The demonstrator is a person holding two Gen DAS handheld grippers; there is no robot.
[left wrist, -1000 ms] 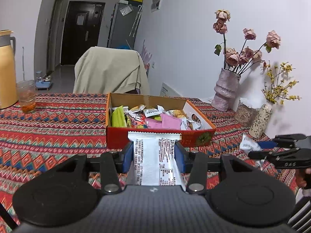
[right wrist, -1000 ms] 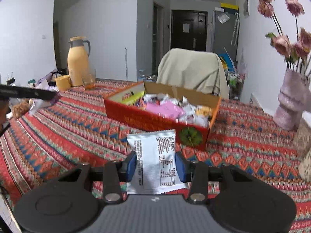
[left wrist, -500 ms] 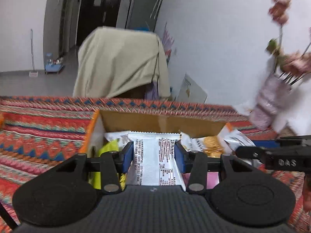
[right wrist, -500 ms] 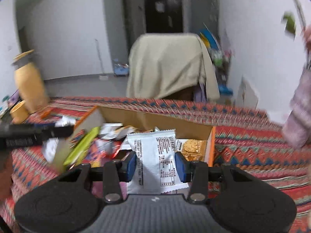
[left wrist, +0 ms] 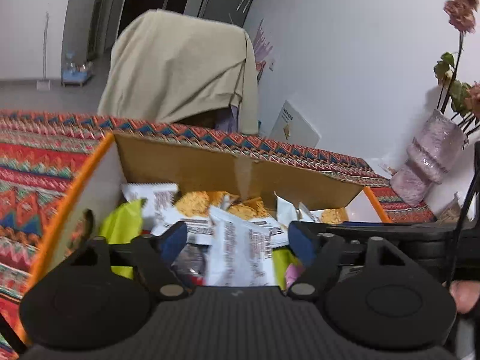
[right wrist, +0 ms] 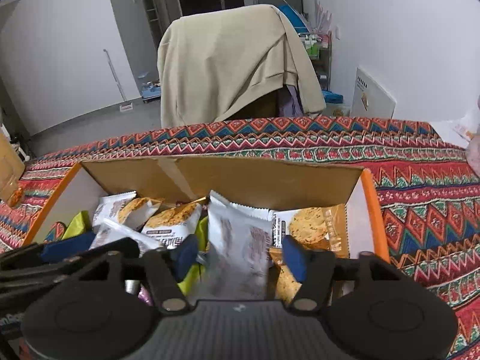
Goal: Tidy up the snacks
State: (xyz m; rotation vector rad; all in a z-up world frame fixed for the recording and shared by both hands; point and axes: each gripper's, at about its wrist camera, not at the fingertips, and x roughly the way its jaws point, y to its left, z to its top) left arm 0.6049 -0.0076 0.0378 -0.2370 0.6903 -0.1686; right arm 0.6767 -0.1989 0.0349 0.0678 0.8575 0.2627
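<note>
Over the snack box (left wrist: 192, 162), a blurred white packet (left wrist: 240, 255) sits between the left gripper (left wrist: 237, 240)'s opening jaws, pads clear of it. Another white packet (right wrist: 237, 240) lies likewise between the right gripper (right wrist: 240, 253)'s opening, untouching jaws.

— How are your claws standing?

— My left claw (left wrist: 237, 238) tips downward, its jaws opening; a blurred white packet (left wrist: 240, 258) sits between the blue pads (left wrist: 172, 240), and I think they're clear of it.

— And the right one?

— My right claw (right wrist: 240, 253) tilts down more steeply, jaws opening too, with another white packet (right wrist: 237, 246) loose between its pads (right wrist: 292, 256). The two claws sit side by side, and a bit of my right hand (left wrist: 463, 295) shows at the edge.
</note>
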